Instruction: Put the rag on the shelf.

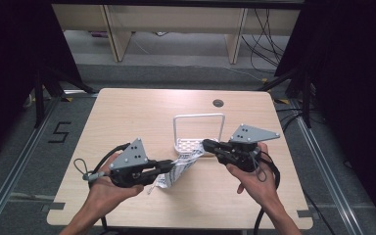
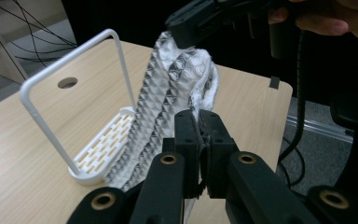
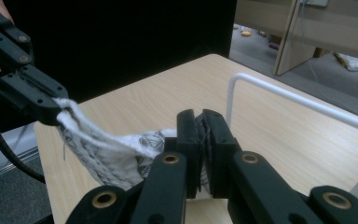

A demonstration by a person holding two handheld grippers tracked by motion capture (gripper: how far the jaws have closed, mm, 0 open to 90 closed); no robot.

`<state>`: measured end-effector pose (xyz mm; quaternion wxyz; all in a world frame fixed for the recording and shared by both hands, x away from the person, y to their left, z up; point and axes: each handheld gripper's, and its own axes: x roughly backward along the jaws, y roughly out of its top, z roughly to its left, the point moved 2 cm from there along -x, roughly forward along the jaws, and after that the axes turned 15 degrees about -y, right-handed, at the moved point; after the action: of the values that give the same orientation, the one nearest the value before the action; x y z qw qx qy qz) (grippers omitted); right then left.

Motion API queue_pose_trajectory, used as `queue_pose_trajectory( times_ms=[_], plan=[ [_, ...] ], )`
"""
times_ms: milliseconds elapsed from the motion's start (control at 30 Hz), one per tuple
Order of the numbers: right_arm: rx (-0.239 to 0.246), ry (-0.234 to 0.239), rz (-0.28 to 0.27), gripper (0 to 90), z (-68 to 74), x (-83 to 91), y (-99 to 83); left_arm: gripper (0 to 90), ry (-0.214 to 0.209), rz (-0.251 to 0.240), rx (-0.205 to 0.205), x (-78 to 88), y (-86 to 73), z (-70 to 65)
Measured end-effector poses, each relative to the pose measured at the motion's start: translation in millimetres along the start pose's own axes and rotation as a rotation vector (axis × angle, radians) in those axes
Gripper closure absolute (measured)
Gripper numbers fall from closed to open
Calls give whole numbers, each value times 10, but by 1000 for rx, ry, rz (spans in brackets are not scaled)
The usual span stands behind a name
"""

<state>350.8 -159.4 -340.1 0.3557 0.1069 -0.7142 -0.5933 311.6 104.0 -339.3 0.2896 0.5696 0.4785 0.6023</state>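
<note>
Both ends of the patterned cloth (image 1: 180, 169) were already gripped: the left hand-held gripper (image 1: 170, 165) pinched one end, the right hand-held gripper (image 1: 207, 145) the other, so it hung stretched between them above the tabletop (image 1: 127, 122). Just beyond the right hand-held gripper stood a white wire rack (image 1: 199, 128); draping the cloth over it seemingly remained. Behind lay grey floor, wooden furniture legs and loose cables.

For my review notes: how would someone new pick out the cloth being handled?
Start at the wooden table, then the white wire rack near its middle. Just in front hangs the white patterned cloth, stretched between the left tool and right tool: the one soft thing here.
</note>
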Motion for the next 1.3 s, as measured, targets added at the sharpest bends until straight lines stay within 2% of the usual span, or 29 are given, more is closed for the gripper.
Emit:
queue_pose_trajectory(
  times_ms=[67, 100, 133, 233, 267, 400, 567, 600, 633, 700, 733, 800, 867, 967, 1067, 1133, 1167, 1300],
  plan=[
    [-15, 4, 13, 869, 9, 34, 37, 864, 6, -10, -7, 37, 53, 21],
    [0, -10, -8, 869, -7, 38, 65, 864, 10, -17, -10, 49, 82, 29],
    [-15, 3, -5, 869, -2, 50, 87, 863, 14, -21, -12, 60, 111, 37],
    [-11, -3, -14, 869, -17, 75, 138, 864, 17, -29, -25, 77, 169, 63],
    [-8, -21, -15, 869, -34, 98, 176, 864, 29, -36, -29, 89, 224, 95],
    [6, -32, -14, 869, -73, 93, 238, 864, 62, -38, -38, 89, 328, 184],
    [31, -63, -37, 869, -124, 102, 331, 864, 82, -49, -36, 59, 430, 267],
    [20, -68, -33, 869, -130, 113, 354, 864, 91, -52, -35, 51, 485, 309],
    [47, -77, -48, 869, -161, 117, 385, 864, 94, -54, -38, 50, 513, 329],
    [36, -78, -50, 869, -183, 132, 435, 863, 102, -58, -41, 36, 561, 364],
    [37, -93, -47, 869, -199, 145, 461, 863, 107, -59, -43, 27, 586, 383],
    [53, -111, -56, 869, -239, 160, 513, 864, 118, -61, -44, 10, 635, 427],
    [34, -119, -64, 869, -259, 166, 554, 863, 128, -68, -41, -8, 682, 478],
    [30, -122, -69, 869, -293, 165, 589, 863, 137, -72, -40, -27, 731, 530],
    [34, -147, -73, 869, -361, 154, 627, 863, 145, -73, -38, -64, 806, 603],
    [12, -148, -71, 869, -387, 126, 635, 863, 156, -73, -37, -89, 860, 647],
    [12, -162, -68, 869, -441, 93, 648, 863, 167, -74, -38, -110, 912, 702],
    [-4, -164, -70, 869, -495, 29, 663, 863, 178, -80, -27, -149, 977, 781]
  ],
)
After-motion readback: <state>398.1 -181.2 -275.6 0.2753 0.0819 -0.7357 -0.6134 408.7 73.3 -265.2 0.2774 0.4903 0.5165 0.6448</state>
